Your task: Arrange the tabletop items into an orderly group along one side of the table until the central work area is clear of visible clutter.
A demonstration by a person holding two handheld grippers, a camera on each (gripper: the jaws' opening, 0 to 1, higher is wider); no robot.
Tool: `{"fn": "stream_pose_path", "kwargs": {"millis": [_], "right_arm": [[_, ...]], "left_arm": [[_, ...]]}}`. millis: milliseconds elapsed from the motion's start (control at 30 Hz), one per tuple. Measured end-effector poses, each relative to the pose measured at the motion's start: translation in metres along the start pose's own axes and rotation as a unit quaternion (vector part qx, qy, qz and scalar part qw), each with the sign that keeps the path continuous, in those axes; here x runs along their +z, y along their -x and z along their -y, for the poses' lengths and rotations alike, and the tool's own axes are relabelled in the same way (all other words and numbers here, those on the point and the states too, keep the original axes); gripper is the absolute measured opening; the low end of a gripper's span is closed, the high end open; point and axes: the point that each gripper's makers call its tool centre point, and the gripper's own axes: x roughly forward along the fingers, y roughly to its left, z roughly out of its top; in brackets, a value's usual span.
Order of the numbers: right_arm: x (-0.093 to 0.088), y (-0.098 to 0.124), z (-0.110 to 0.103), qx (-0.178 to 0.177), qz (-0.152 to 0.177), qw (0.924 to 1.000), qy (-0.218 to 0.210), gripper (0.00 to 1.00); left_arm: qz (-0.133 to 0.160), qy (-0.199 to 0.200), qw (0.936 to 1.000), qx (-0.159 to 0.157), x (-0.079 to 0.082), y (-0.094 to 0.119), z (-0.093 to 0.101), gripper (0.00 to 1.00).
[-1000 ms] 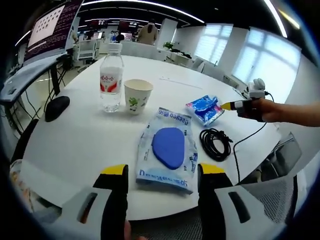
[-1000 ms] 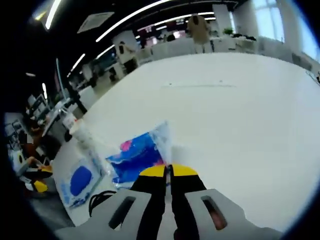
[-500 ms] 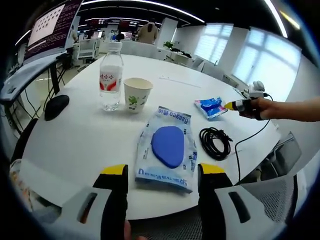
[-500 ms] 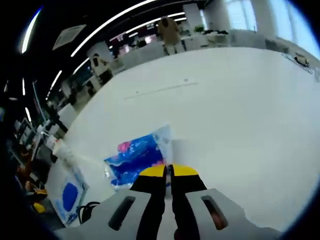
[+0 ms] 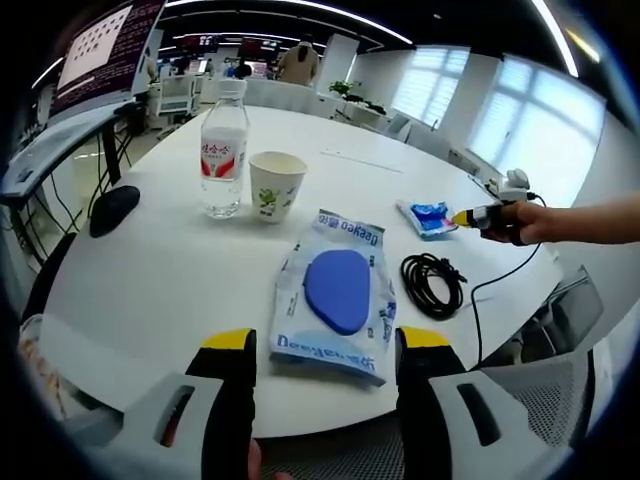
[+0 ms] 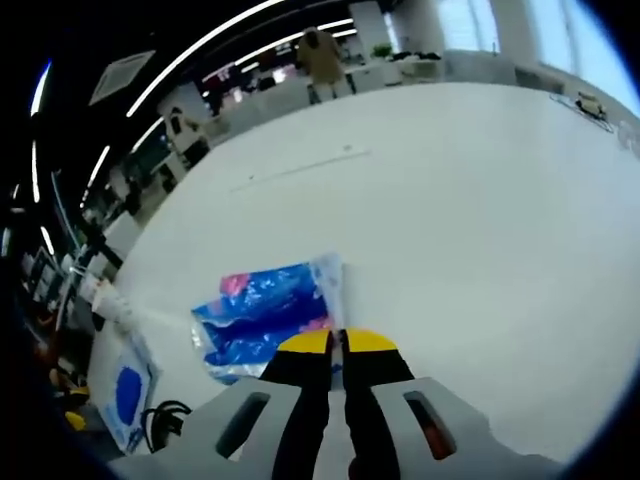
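Your left gripper view is bright and evenly lit: daylight pours through the windows (image 5: 520, 100) at upper right, which blow out to near white, and ceiling light strips (image 5: 300, 10) bow with the fisheye. The white desk (image 5: 150, 270) reflects softly, and the shadows under things on it are faint. Your right gripper view is softer, with slight blur across the blue packet (image 6: 265, 315) and the far room. The ceiling there reads dark, crossed by curved light streaks, and edges bend strongly.
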Motion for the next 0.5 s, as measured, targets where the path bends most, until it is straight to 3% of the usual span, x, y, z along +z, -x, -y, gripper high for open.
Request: {"fn": "stream_pose_path", "kwargs": {"millis": [267,500], "right_arm": [[-0.0097,-0.0013,0.001,0.003,-0.006,1.0,-0.004,0.02],[-0.0059,-0.0017,0.0041,0.011,-0.003,0.9999,-0.011,0.03]], "left_arm": [[-0.013,-0.005,0.9999,0.0,-0.0048,-0.002,0.0023,0.53],[-0.021,-0.008,0.9998,-0.002,-0.0074,-0.0027,0.0052,0.52]]}}
